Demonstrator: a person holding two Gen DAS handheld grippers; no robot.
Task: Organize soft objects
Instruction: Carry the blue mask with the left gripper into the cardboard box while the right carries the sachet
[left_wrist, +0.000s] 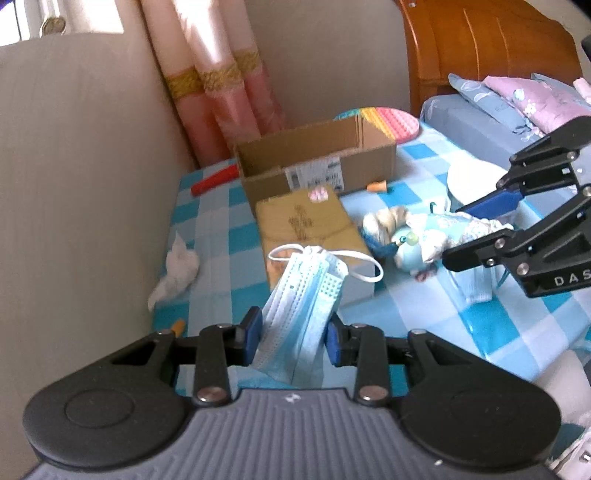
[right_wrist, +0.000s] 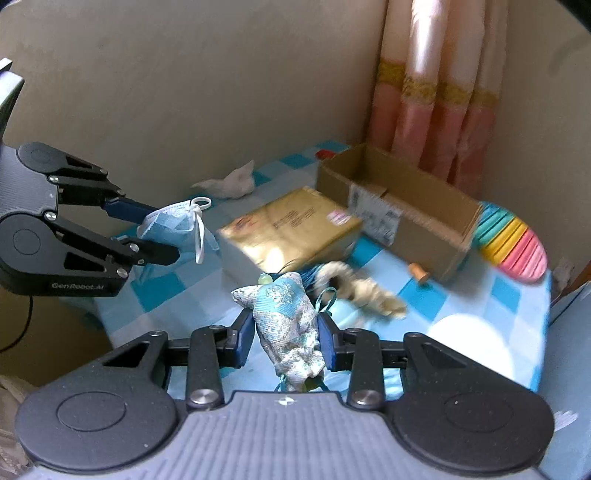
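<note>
My left gripper (left_wrist: 294, 338) is shut on a folded blue face mask (left_wrist: 308, 295) with white ear loops, held above the checked cloth. In the right wrist view the same left gripper (right_wrist: 157, 230) shows at the left, with the mask (right_wrist: 173, 225) between its fingers. My right gripper (right_wrist: 285, 338) is shut on a small blue and white brocade pouch (right_wrist: 290, 325), lifted off the cloth. From the left wrist camera, the right gripper (left_wrist: 476, 229) comes in from the right edge with the pouch (left_wrist: 443, 230) in it. An open cardboard box (left_wrist: 314, 162) stands at the back.
A flat gold packet (right_wrist: 291, 225) lies in front of the box (right_wrist: 399, 206). A fluffy beige and blue toy (right_wrist: 365, 288), a crumpled white tissue (left_wrist: 177, 269), a red stick (left_wrist: 214, 180), a rainbow pad (right_wrist: 513, 243) and a white disc (right_wrist: 476, 339) lie on the checked cloth (left_wrist: 424, 325). Walls close in behind.
</note>
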